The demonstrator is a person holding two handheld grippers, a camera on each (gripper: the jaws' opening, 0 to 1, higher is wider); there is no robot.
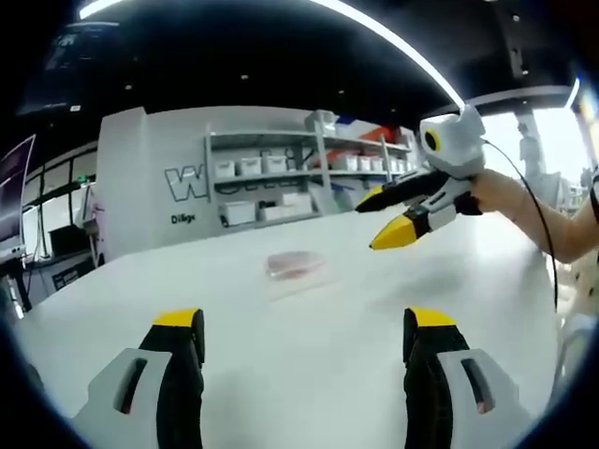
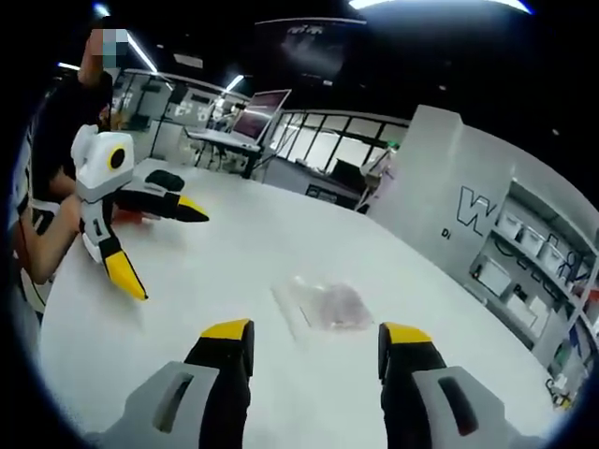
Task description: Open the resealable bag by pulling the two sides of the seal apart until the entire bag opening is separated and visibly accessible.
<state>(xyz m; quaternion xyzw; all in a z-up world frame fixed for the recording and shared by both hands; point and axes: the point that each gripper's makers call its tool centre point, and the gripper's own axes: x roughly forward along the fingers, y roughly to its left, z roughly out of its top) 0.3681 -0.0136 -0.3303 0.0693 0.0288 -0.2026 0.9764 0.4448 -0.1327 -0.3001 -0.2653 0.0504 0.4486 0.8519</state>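
Note:
A clear resealable bag (image 1: 295,267) with something pinkish inside lies flat on the white table (image 1: 131,299). My left gripper (image 1: 307,323) hovers short of it, jaws wide apart and holding nothing. The right gripper (image 1: 370,227) comes in from the right above the table, open, to the right of the bag and apart from it. In the right gripper view the bag (image 2: 328,304) lies just ahead of my open right gripper (image 2: 316,332). There the left gripper (image 2: 173,254) hangs open at the left over the table (image 2: 243,234), held by a person's hand.
A white partition with dark lettering and a shelf unit (image 1: 281,182) of white boxes stand past the table's far edge. Desks with a monitor (image 2: 264,108) sit behind railings. A person's forearm (image 1: 552,220) reaches in from the right.

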